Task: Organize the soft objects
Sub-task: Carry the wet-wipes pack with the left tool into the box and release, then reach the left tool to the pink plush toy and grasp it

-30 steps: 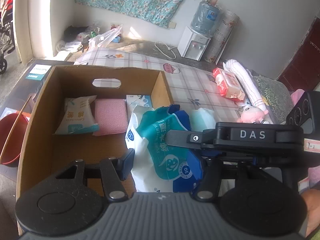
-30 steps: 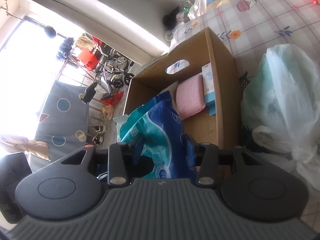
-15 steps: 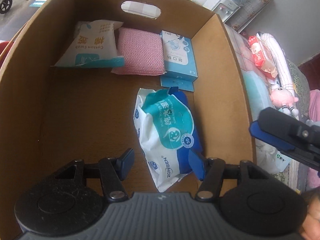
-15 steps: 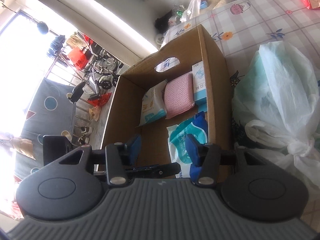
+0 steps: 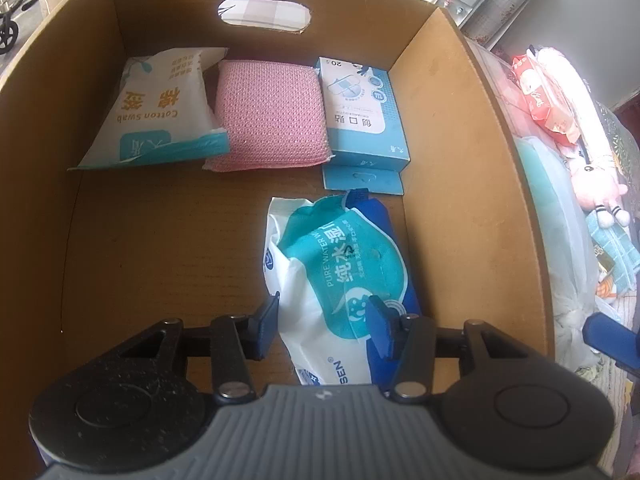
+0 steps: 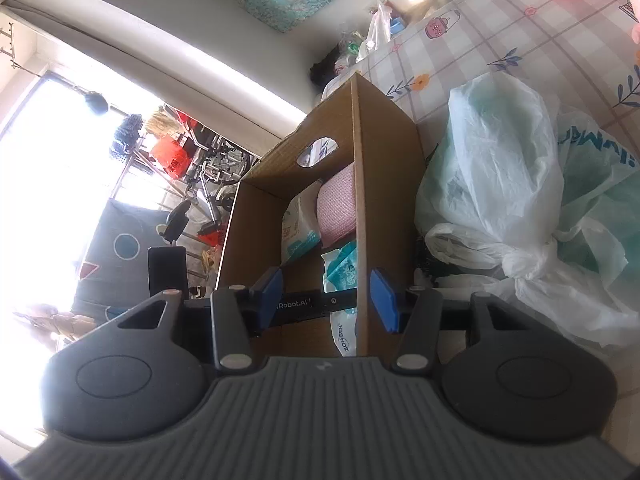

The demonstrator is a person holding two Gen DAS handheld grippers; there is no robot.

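Observation:
A blue and white wet wipes pack [image 5: 344, 264] lies flat on the floor of the cardboard box [image 5: 460, 140], near its right wall. My left gripper [image 5: 322, 322] points down over the pack's near end. Its jaws are closing with the pack between them, and I see no pad squeezing it. At the back of the box lie a cotton swab pack [image 5: 160, 108], a pink sponge cloth [image 5: 268, 116] and a blue plaster box [image 5: 362, 120]. My right gripper [image 6: 326, 300] is open and holds nothing, just outside the box [image 6: 388, 168]. The wipes pack [image 6: 344, 268] shows beyond it.
Tied plastic bags [image 6: 500, 184] lie against the box's right side on a checked cloth [image 6: 540, 40]. Further right are a red packet [image 5: 548, 96] and a pink plush toy [image 5: 596, 188]. The left half of the box floor is bare.
The wipes pack went from both grippers above the box to lying on its floor. The left gripper sank into the box and narrowed. The right gripper let go and drew back outside the wall.

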